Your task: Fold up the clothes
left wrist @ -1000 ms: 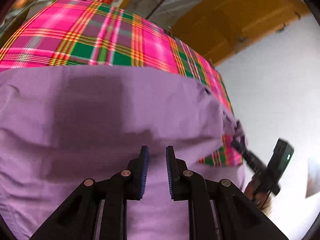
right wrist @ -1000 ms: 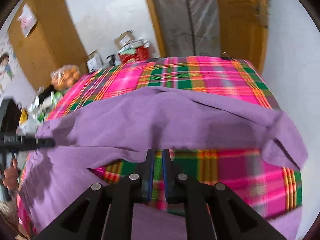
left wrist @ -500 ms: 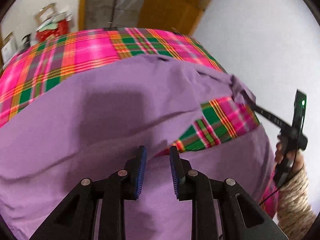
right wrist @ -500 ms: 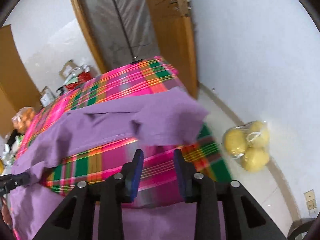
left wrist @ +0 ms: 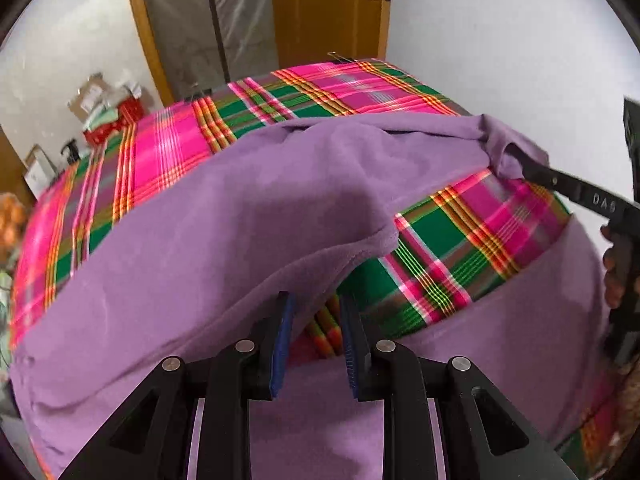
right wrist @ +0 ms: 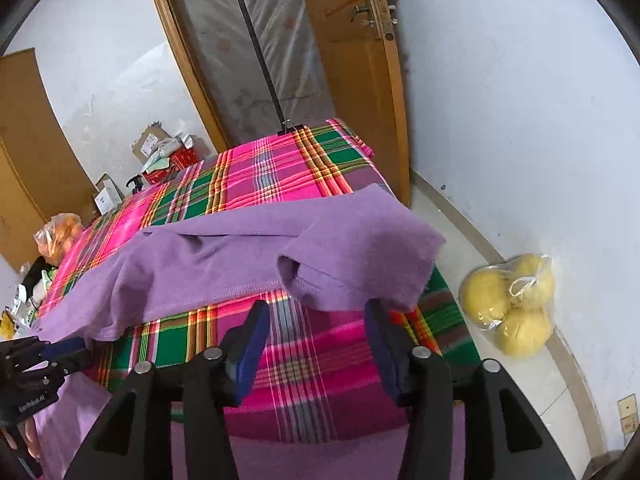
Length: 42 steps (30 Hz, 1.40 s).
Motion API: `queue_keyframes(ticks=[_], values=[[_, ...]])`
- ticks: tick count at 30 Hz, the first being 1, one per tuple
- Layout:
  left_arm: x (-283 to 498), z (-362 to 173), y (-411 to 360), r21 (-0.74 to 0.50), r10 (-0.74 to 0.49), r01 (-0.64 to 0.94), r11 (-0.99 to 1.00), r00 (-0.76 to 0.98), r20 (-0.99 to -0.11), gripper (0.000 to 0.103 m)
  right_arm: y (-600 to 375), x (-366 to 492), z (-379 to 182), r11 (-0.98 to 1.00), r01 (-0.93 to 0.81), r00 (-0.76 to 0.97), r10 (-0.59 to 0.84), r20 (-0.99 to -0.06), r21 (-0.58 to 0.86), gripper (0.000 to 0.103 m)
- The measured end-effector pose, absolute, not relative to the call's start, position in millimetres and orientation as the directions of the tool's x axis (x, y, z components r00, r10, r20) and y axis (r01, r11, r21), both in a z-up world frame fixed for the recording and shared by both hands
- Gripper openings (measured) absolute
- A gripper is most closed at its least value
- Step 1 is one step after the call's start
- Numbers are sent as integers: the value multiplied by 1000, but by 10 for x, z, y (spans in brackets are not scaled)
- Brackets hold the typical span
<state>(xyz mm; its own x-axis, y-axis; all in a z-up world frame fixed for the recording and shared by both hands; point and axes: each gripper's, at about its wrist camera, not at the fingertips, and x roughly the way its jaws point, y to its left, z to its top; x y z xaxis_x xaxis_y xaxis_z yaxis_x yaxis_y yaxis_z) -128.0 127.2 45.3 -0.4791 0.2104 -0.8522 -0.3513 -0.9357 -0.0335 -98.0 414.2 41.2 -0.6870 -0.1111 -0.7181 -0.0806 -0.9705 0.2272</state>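
A purple garment (left wrist: 240,216) is lying across the plaid tablecloth (left wrist: 168,148), its far part doubled toward the near edge with a strip of cloth showing between the layers. The left gripper (left wrist: 316,334) is hovering at the hem, jaws slightly apart, holding nothing. The right gripper (right wrist: 316,340) is gaping wide just below the folded sleeve (right wrist: 360,256). Squaring the fold likely means evening both corners, keeping the hem (right wrist: 208,298) straight and unwrinkled

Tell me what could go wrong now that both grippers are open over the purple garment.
The folded flap overhangs the table's right edge with the right gripper open, so it may slide off. The garment is folded unevenly, with rumples near the left gripper; pressing it now could set a crooked fold.
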Motion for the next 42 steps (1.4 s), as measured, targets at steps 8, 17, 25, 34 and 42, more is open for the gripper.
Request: queue_keyframes(ticks=[8,17,25,34,42], values=[[-1368,378,1245,-40,193,-314,-949,-473,-859,24,4268,-1260,391,-972,-156,-663,-26,-748,173,52],[-1406,337,1181,-79,210,-282,-956,-469,-858,24,5183,-1132,500,-809,-538,-672,241,-700,238,52],[-1377,343,1098,-122,229,-244,-962,-478,-848,24,5440,-926,411,-683,-673,-631,330,-702,284,52],[-1346,347,1129,-79,182,-215,-973,-516,-837,24,4783,-1234,410,-858,-334,-725,-31,-688,391,52],[-1398,323,1260,15,116,-230,-973,-544,-831,24,4640,-1469,162,-884,-383,-626,34,-779,269,52]])
